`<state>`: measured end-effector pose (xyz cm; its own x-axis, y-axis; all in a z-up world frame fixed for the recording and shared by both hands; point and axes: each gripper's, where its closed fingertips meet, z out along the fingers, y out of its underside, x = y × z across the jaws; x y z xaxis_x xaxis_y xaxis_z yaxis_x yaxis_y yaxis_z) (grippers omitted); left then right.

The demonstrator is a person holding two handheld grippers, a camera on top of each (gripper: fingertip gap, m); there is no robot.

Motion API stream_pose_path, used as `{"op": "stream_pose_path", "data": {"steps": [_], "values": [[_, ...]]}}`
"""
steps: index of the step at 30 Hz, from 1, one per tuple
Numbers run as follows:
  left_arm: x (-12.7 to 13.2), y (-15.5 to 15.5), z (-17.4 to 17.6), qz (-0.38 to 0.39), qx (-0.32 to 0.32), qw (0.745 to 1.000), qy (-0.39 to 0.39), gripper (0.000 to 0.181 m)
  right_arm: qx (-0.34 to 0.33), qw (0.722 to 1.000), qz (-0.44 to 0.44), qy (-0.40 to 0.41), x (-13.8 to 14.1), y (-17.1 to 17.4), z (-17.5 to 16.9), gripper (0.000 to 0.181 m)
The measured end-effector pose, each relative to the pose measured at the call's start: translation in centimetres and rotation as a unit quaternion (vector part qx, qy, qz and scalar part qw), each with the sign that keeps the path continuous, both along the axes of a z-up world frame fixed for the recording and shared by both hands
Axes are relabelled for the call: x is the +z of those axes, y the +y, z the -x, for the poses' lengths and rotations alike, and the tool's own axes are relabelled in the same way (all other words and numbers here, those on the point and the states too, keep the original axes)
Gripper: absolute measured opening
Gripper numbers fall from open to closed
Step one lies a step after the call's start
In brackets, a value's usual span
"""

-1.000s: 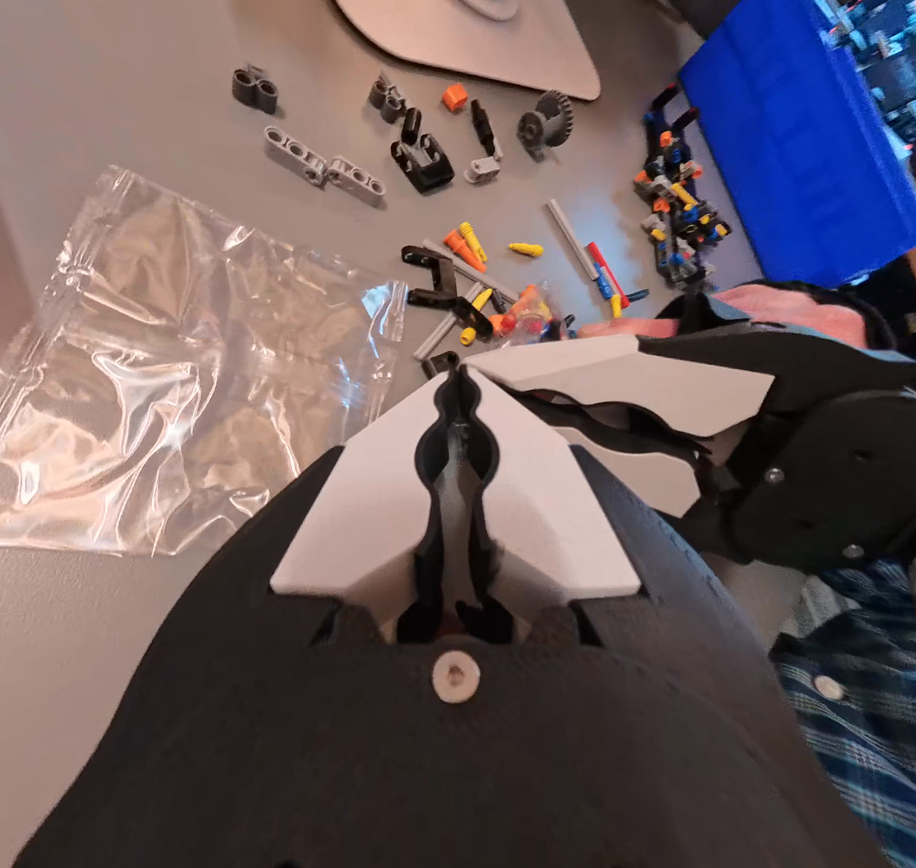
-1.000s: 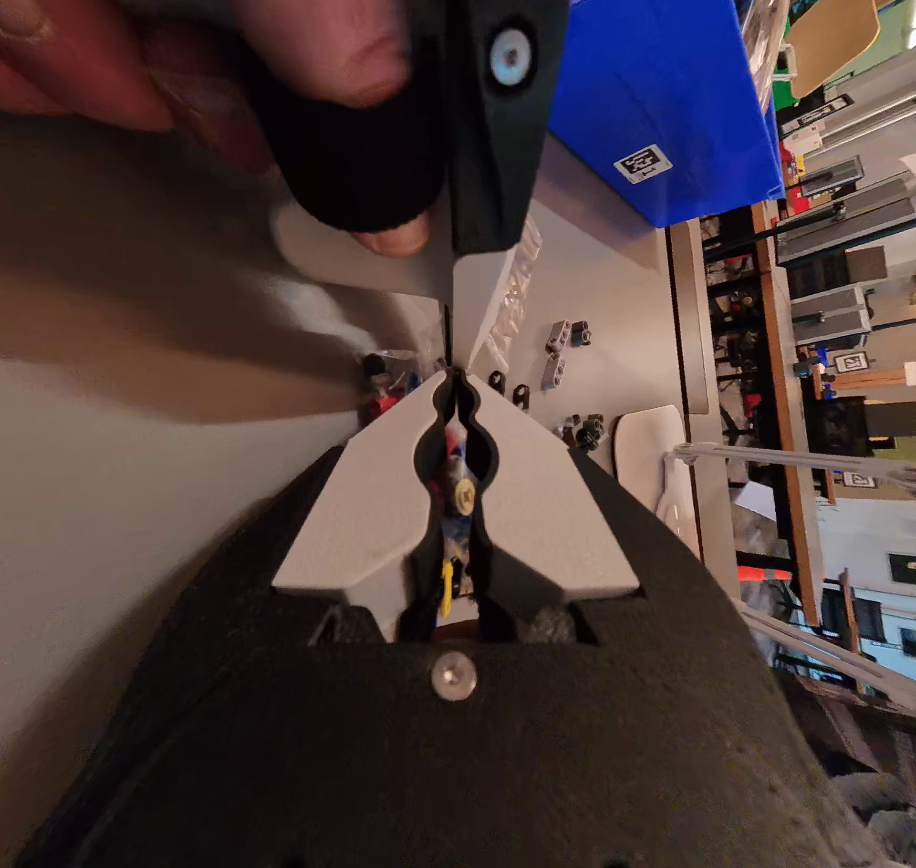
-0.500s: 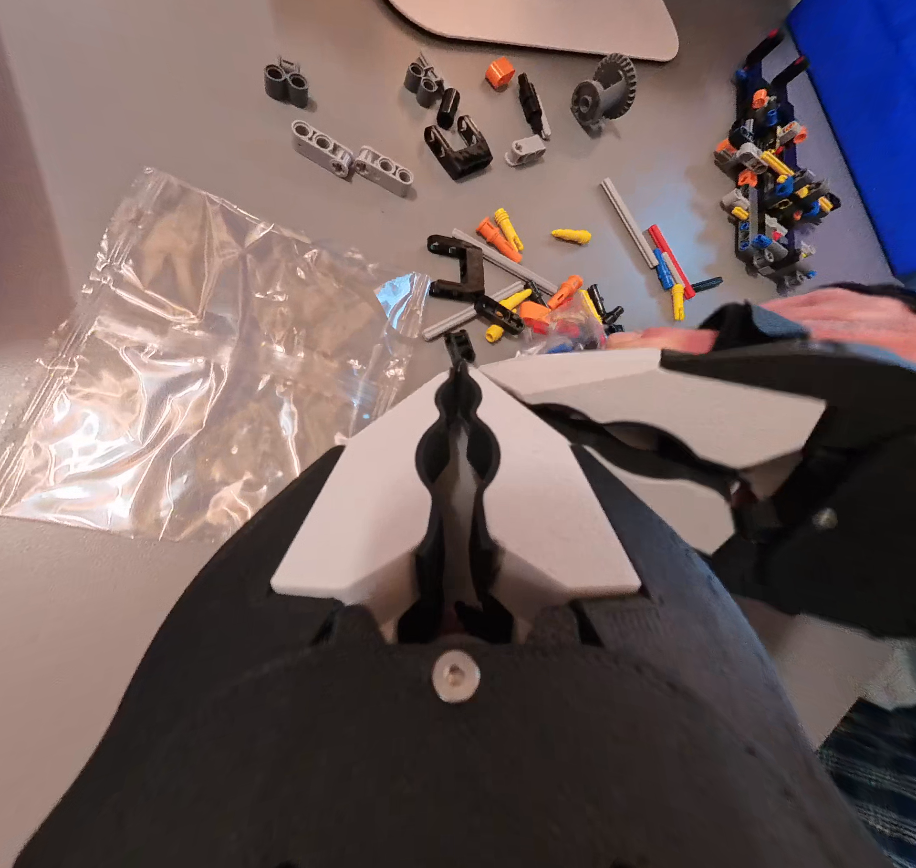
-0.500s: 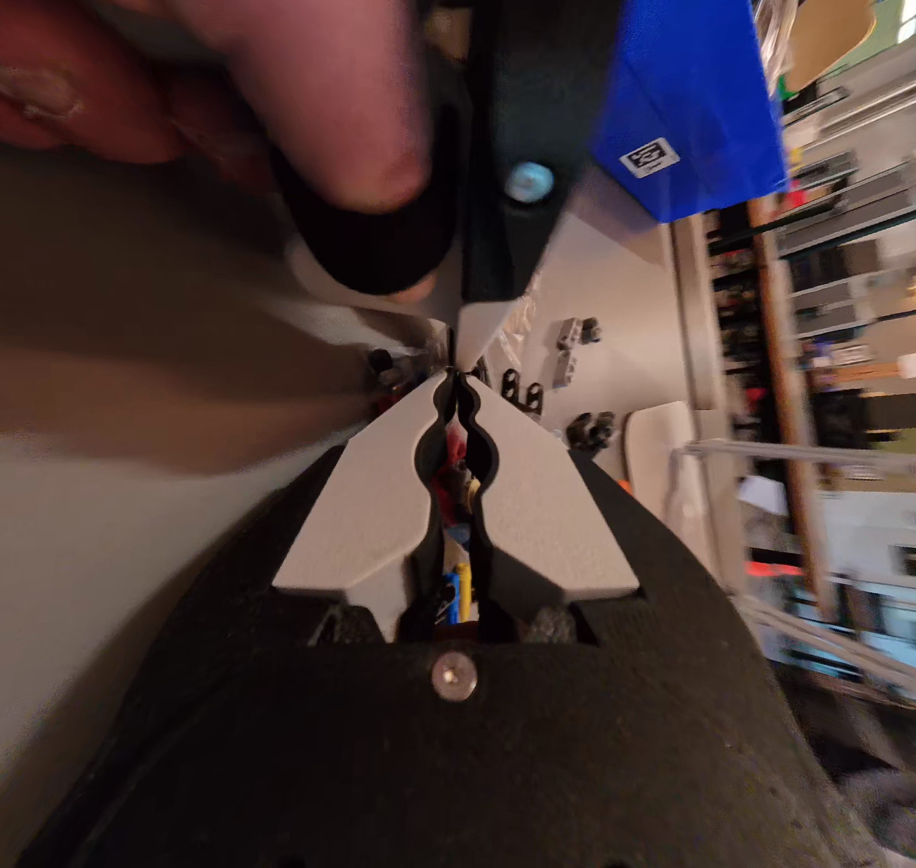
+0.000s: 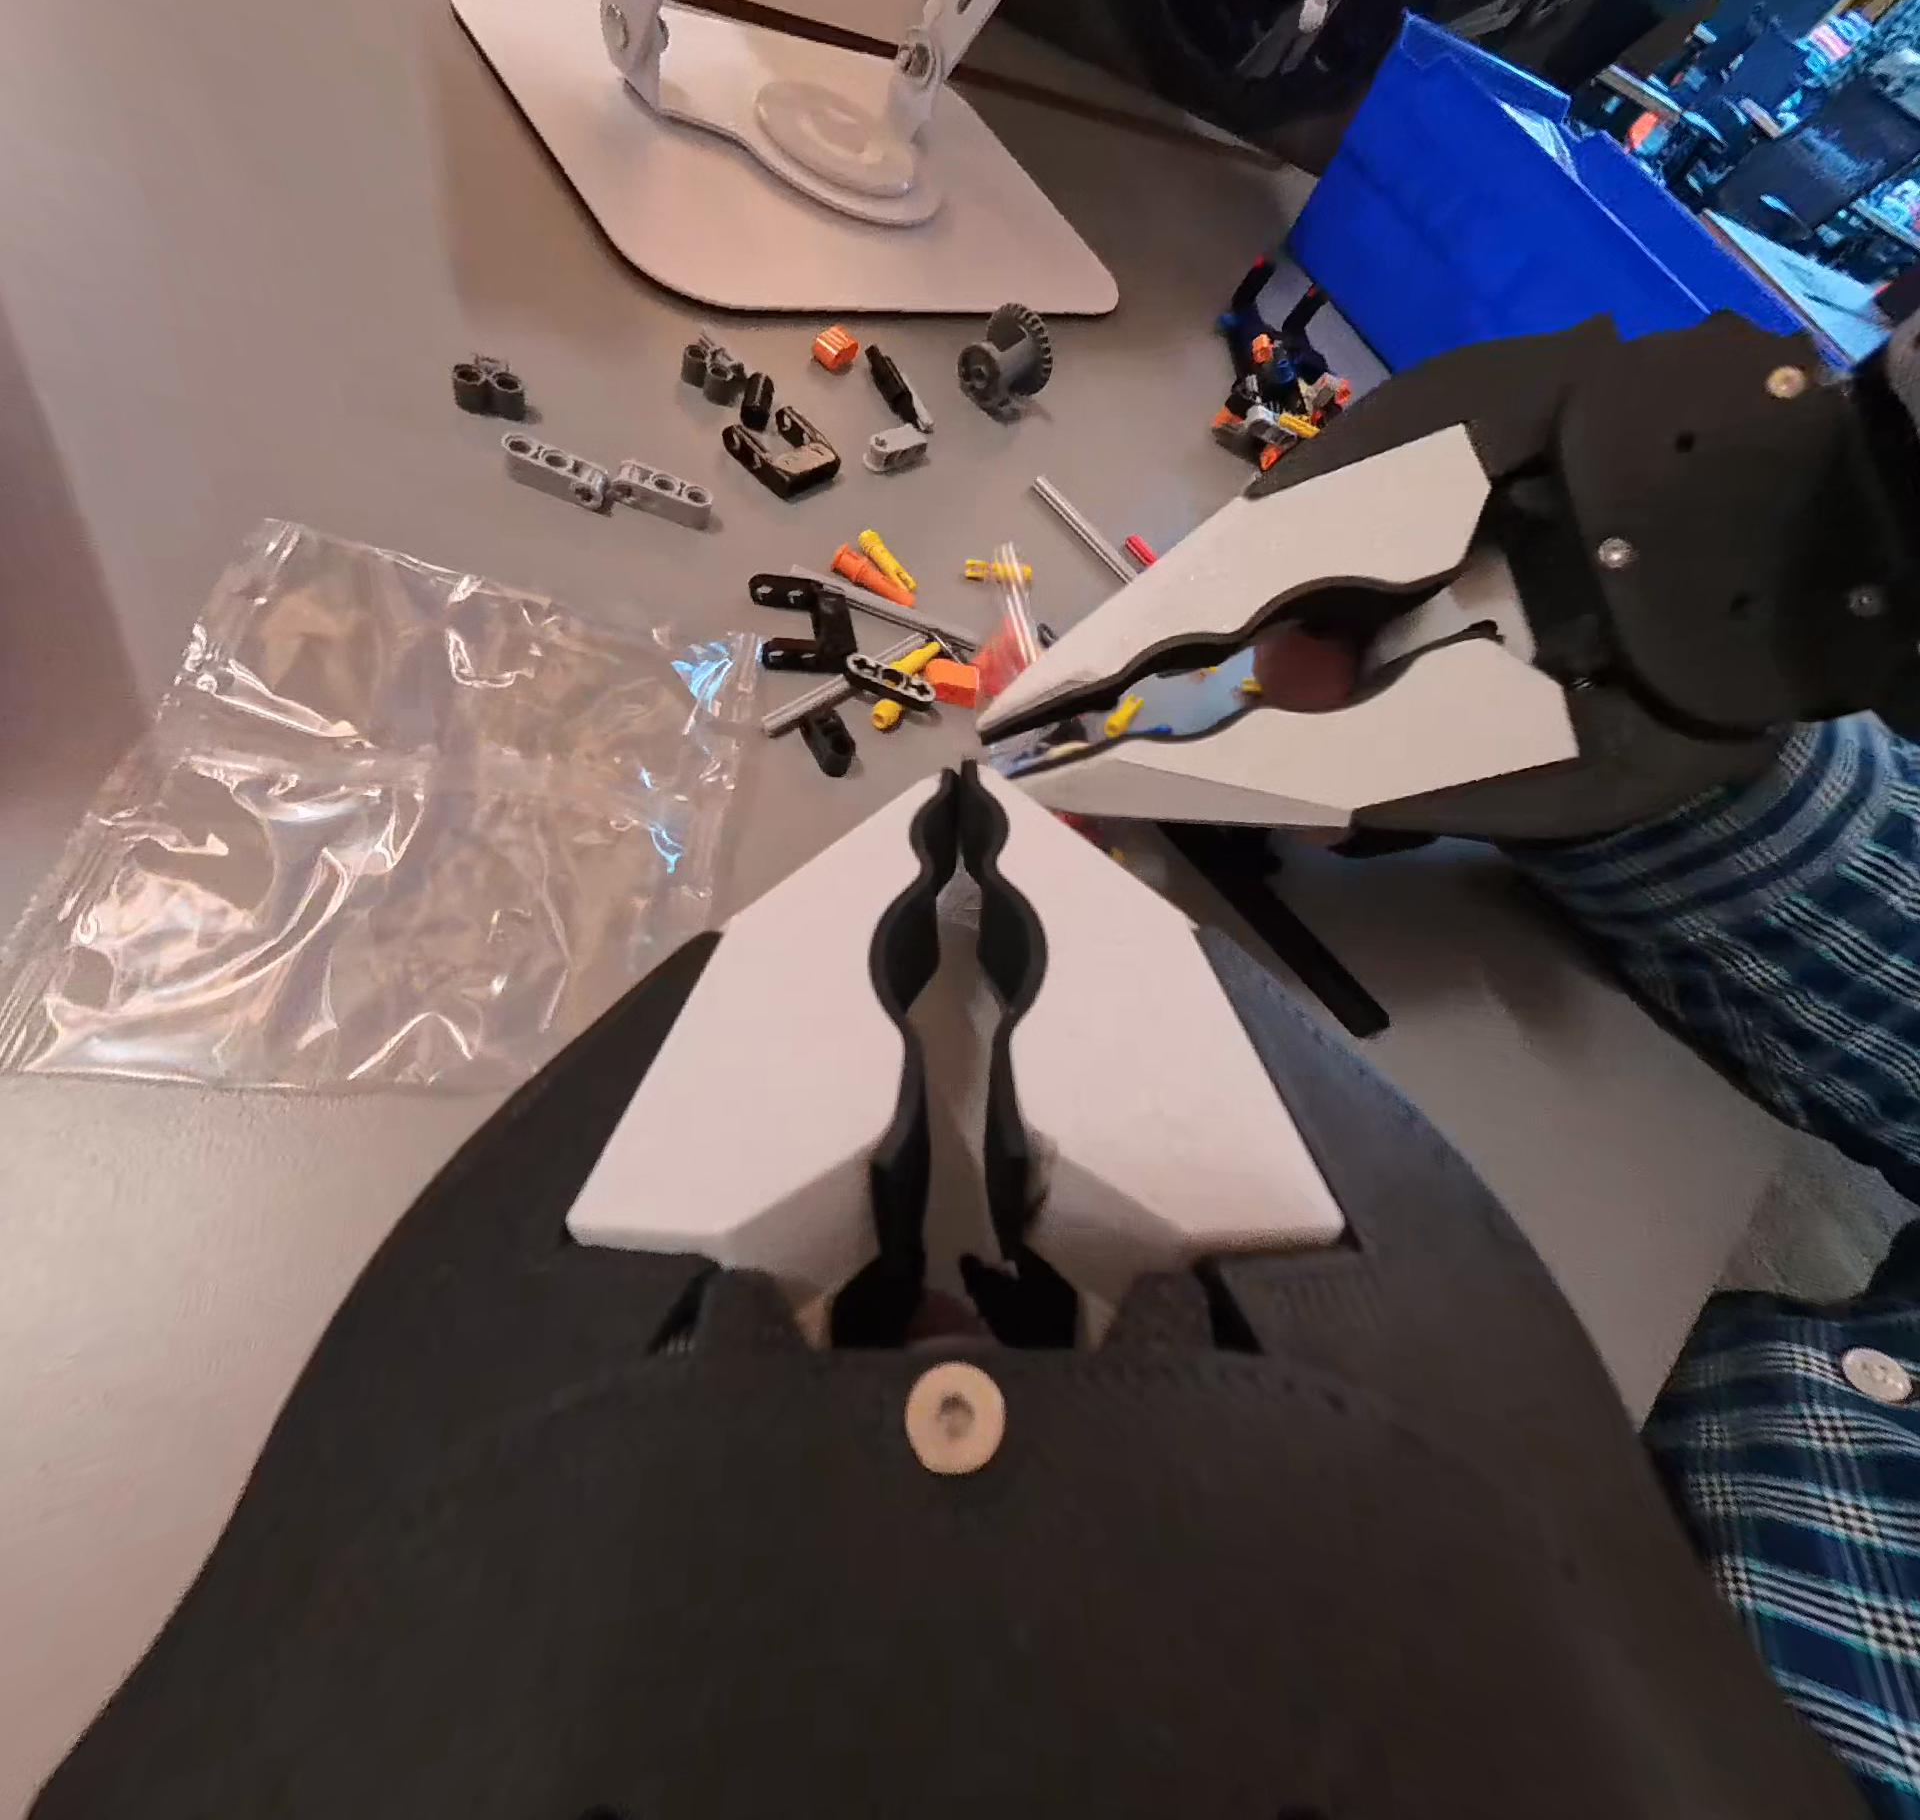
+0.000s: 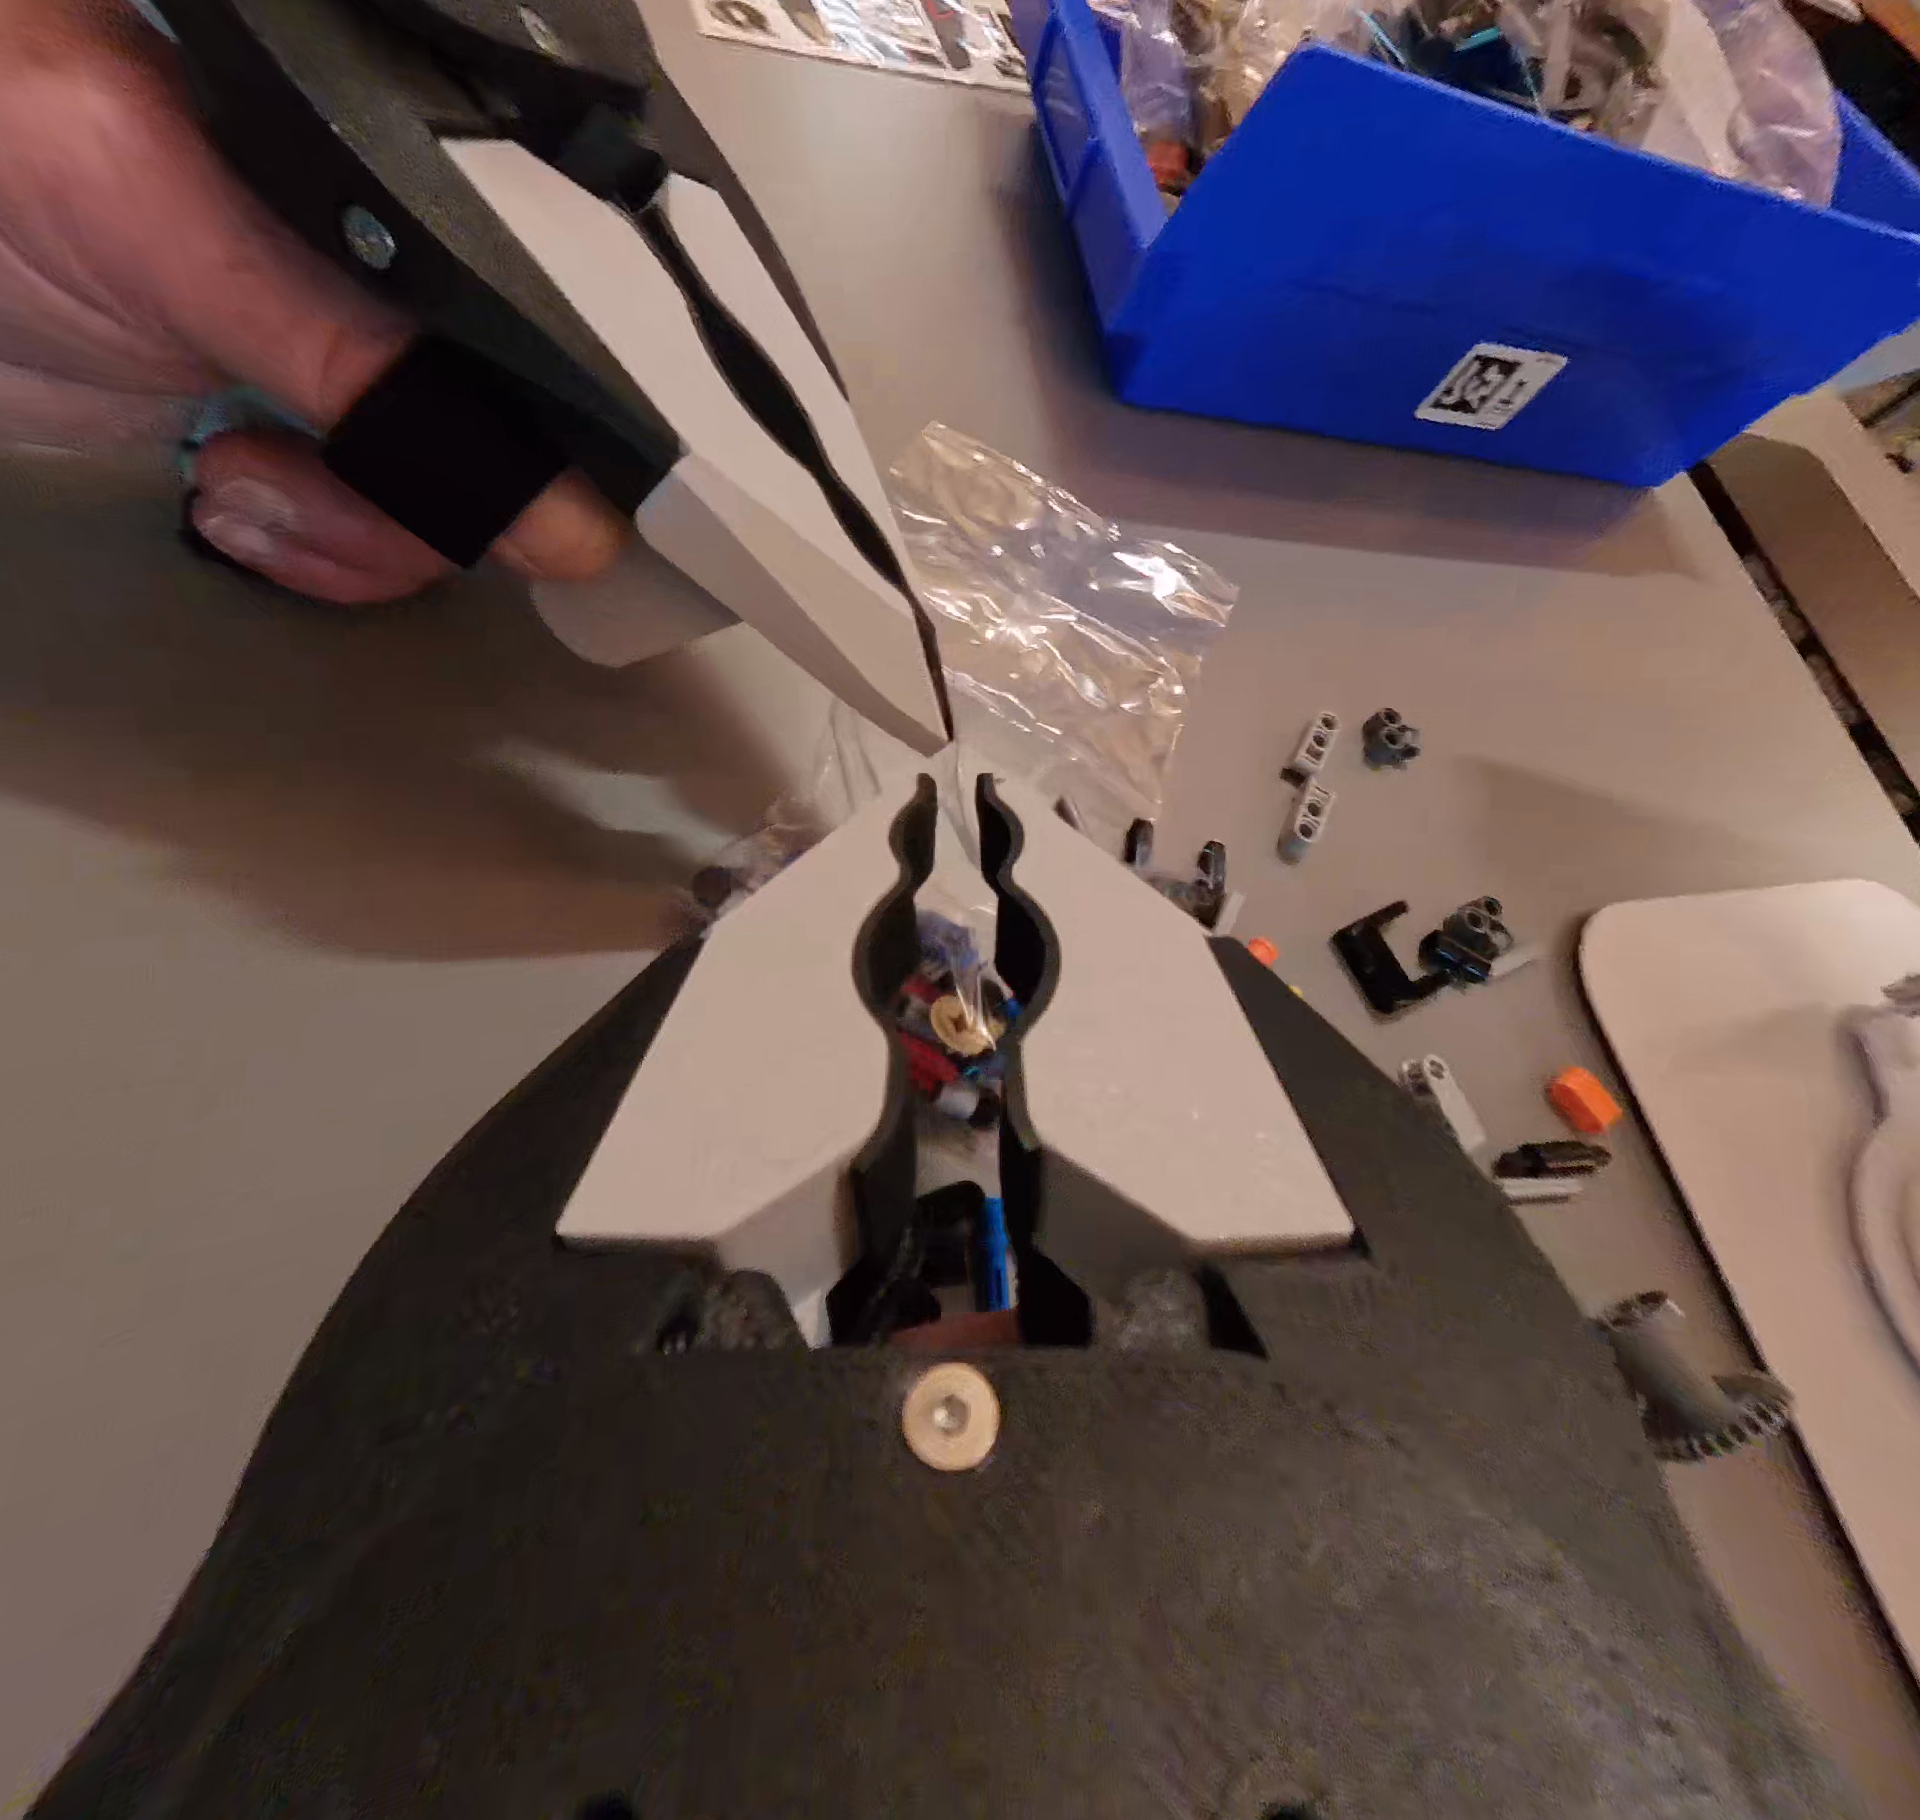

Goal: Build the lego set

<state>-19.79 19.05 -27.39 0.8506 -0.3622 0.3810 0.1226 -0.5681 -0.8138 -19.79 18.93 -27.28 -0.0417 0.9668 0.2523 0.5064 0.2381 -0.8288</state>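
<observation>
Both tongs meet tip to tip low over the grey table (image 5: 260,212), close to the near edge

Left gripper (image 5: 961,783): fingers pressed together right to the points. From the right wrist view a clear film sits at those points, so I judge it is pinching the edge of the small bag (image 6: 956,1032). Hand (image 6: 156,264) wrapped round the black body, one finger through the strap

Right gripper (image 6: 954,794): slightly spread, a narrow gap at the tips with film running up through it, not clamped

Why so: reads as two tools set against one bag to pull it open. One anchors the edge, the other looks to be taking a fresh bite

Small bag hangs or lies just under the meeting tips. Its red, blue and tan pieces show through the waist of the right gripper's fingers

Loose lego pieces (image 5: 831,627) fan out on the table just beyond the tips. An empty clear bag (image 5: 364,814) lies flat to the left. The part-built assembly (image 5: 1273,409) stands farther off, beside the blue bin (image 6: 1455,264). Build itself not far along, by my guess
</observation>
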Motion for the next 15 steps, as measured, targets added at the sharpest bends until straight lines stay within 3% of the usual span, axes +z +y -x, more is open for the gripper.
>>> {"op": "stream_pose_path", "data": {"steps": [1, 7, 15], "values": [[0.0, -0.1, -0.1, -0.002, -0.004, 1.000, 0.000, 0.000, 0.005, 1.000, -0.004, 0.002, 0.1, -0.1, 0.0, 0.008], [0.3, -0.5, -0.6, -0.013, -0.023, 1.000, 0.012, 0.000, 0.015, 1.000, -0.022, -0.001, 0.2, -0.2, 0.1, 0.000], [1.5, -0.4, -0.3, -0.056, -0.041, 0.997, 0.044, 0.007, 0.017, 0.998, 0.062, 0.020, 0.9, -0.7, -0.1, 0.000]]}}
